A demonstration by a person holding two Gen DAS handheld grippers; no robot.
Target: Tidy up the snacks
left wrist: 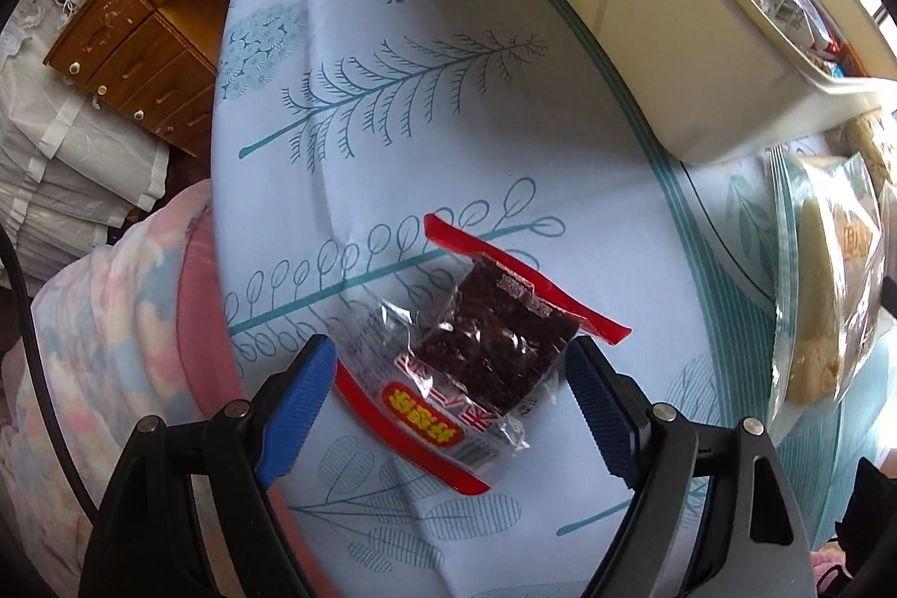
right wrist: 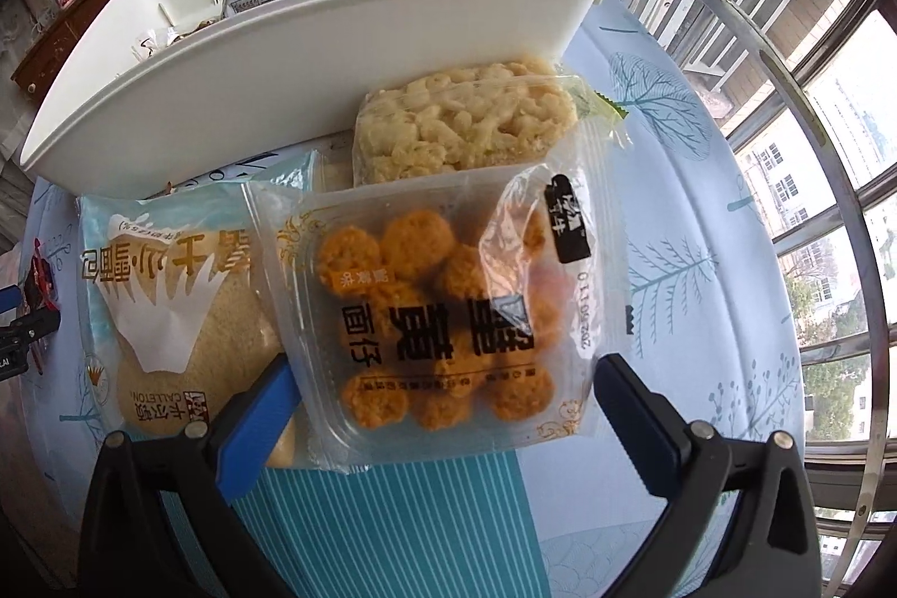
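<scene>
Here, the left gripper [left wrist: 448,385] stood open, its blue pads either side of a red-edged packet of dark snack [left wrist: 476,351] lying on the leaf-printed surface [left wrist: 392,121]; the white bin [left wrist: 644,26] sat at two o'clock. The right gripper [right wrist: 443,396] was open too, around the near end of a bag of orange balls [right wrist: 437,312]. A bread packet [right wrist: 179,295] lay at nine o'clock, a pale puffed bar [right wrist: 465,127] at twelve, against the bin.

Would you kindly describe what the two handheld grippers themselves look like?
Both match: the left gripper and right gripper have black angular frames with round silver pivot bolts. Each carries two fingers with textured blue pads. No cables or sleeves show.
</scene>
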